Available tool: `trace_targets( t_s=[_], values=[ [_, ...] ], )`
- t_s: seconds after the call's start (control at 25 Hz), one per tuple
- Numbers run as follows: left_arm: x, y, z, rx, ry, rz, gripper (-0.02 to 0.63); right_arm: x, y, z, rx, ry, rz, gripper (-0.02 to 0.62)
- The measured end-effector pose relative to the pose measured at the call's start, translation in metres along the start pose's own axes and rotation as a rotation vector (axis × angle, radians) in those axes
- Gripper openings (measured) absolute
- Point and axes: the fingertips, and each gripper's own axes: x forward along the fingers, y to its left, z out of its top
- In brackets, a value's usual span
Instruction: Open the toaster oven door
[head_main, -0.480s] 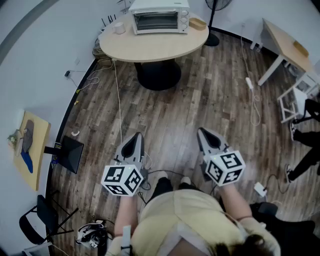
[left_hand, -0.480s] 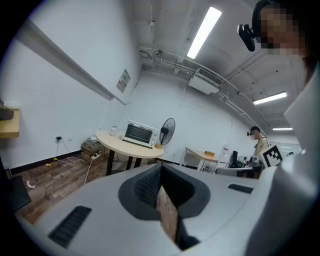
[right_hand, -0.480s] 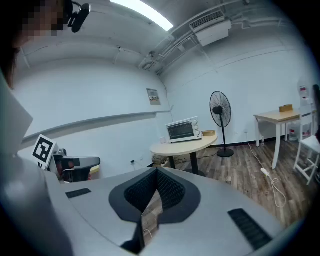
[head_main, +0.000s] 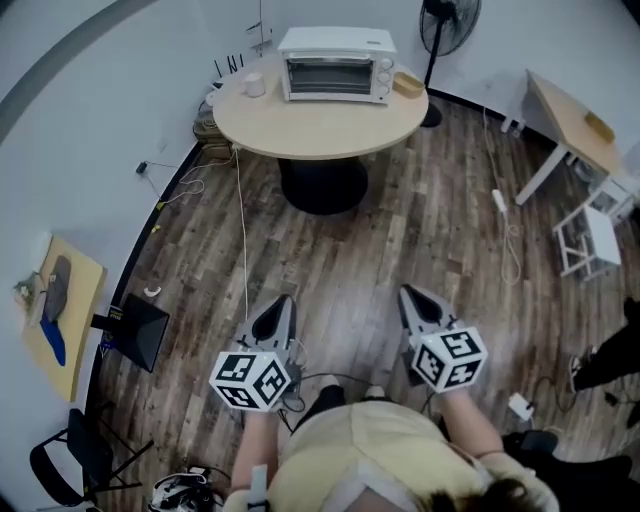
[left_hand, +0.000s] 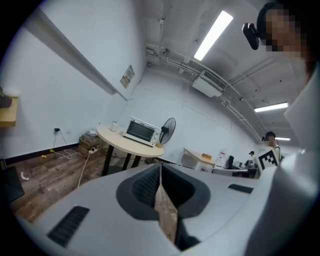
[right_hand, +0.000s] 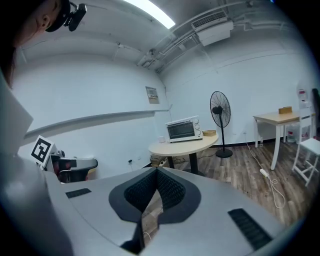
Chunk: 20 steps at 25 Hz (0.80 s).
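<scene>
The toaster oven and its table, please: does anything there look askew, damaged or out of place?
Nothing stands out. The toaster oven sits upright on the round table, door shut, with a cup beside it. A white cable trails from the table across the floor.

my right gripper (right_hand: 156, 172) has its jaws pressed together, nothing between them. well beyond the tips the toaster oven (right_hand: 184, 129) sits door-closed on a round table (right_hand: 182, 145), with a standing fan (right_hand: 220, 111) to its right on the wood floor (right_hand: 240, 167).
</scene>
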Motion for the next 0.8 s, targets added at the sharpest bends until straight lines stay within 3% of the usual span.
trace_targets(
  t_s=[0.12, 0.2, 0.44, 0.6, 0.8],
  values=[
    [0.004, 0.006, 0.000, -0.035, 0.015, -0.063, 0.002, 0.013, 0.009, 0.002, -0.006, 0.006, 0.001, 0.003],
    [0.005, 0.011, 0.003, -0.010, 0.020, -0.079, 0.002, 0.020, 0.015, 0.003, 0.000, 0.009, 0.002, 0.003],
    [0.007, 0.045, 0.008, 0.024, 0.046, -0.006, 0.002, 0.041, 0.032, 0.001, 0.047, -0.003, -0.014, 0.003],
    [0.016, 0.053, 0.001, -0.005, 0.083, -0.060, 0.002, 0.050, 0.036, -0.006, 0.052, 0.007, -0.020, 0.003],
    [0.035, 0.045, 0.011, -0.054, 0.034, -0.133, 0.002, 0.058, 0.024, -0.001, 0.064, 0.006, -0.051, 0.002]
  ],
)
